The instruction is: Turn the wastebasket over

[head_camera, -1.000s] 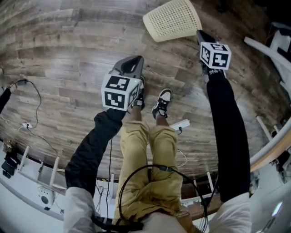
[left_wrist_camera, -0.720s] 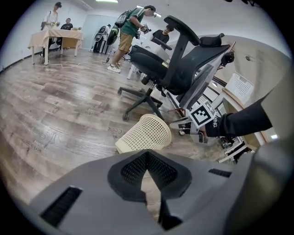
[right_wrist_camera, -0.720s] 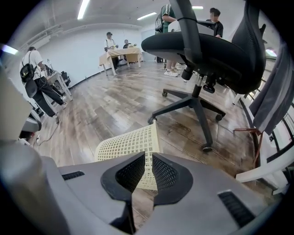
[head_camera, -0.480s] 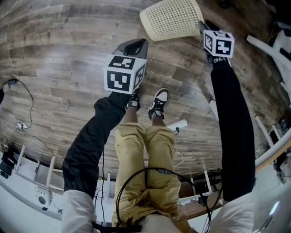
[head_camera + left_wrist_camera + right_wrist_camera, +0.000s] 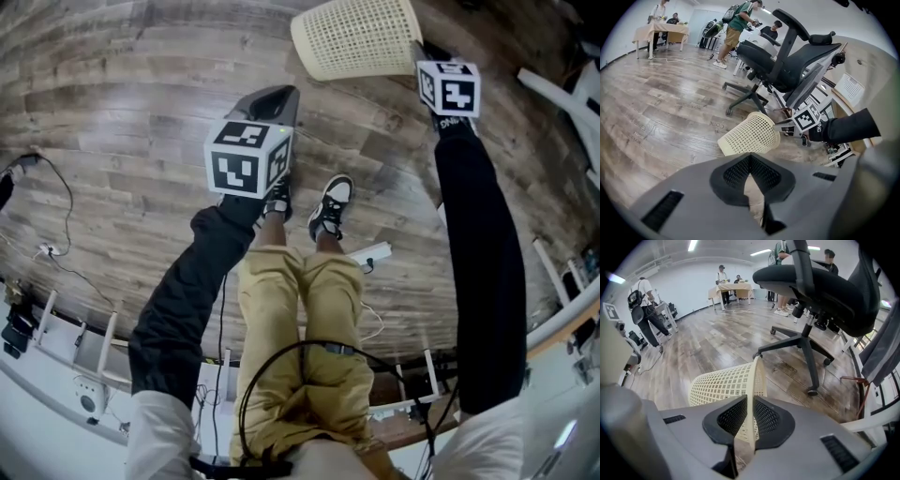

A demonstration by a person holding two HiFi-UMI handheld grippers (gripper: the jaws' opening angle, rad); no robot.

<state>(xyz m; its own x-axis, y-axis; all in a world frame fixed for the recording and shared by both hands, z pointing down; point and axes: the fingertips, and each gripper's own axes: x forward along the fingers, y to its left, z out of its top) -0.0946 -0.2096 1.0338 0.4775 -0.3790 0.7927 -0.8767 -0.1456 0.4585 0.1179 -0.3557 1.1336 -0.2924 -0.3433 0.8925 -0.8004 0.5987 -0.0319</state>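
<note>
Okay, my right gripper (image 5: 749, 401), clenched on the rim of the wastebasket (image 5: 356, 37), has nudged it slightly forward across the floor (image 5: 141, 112), where it lies on its side (left gripper (image 5: 750, 161) hangs closed and empty, well short), so the flip has barely begun.

Wastebasket (image 5: 356, 37) clipped by top edge, office chair (image 5: 811, 282) cropped above

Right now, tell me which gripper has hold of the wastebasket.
The right gripper: its fingers pinch the rim of the wastebasket; the left gripper holds nothing.
</note>
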